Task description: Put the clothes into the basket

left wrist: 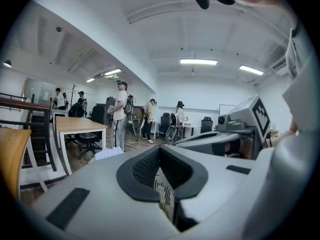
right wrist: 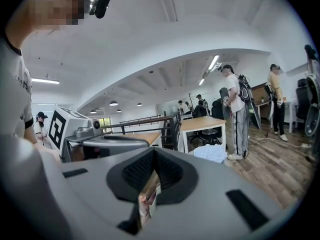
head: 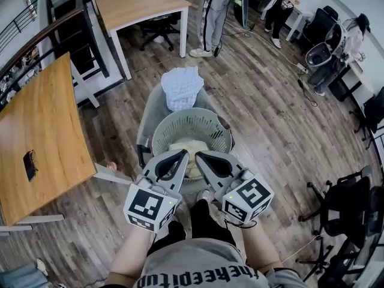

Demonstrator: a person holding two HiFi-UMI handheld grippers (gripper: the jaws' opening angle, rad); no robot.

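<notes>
A grey-green slatted basket (head: 193, 125) sits on a grey chair (head: 152, 108) just ahead of me, with a cream garment (head: 189, 148) lying inside it. A white quilted cloth (head: 182, 85) is draped over the chair's back beyond the basket; it also shows as a white cloth (left wrist: 109, 153) in the left gripper view and a white cloth (right wrist: 212, 153) in the right gripper view. My left gripper (head: 180, 155) and right gripper (head: 200, 156) hover side by side over the basket's near rim. Both are shut and hold nothing. The left gripper (left wrist: 160, 153) and right gripper (right wrist: 152, 156) point nearly level.
A wooden table (head: 42, 137) stands at my left and a second table (head: 137, 2) farther back by a railing. A person (head: 213, 17) stands beyond the chair. Black office chairs (head: 347, 212) crowd the right side. My legs are close behind the basket.
</notes>
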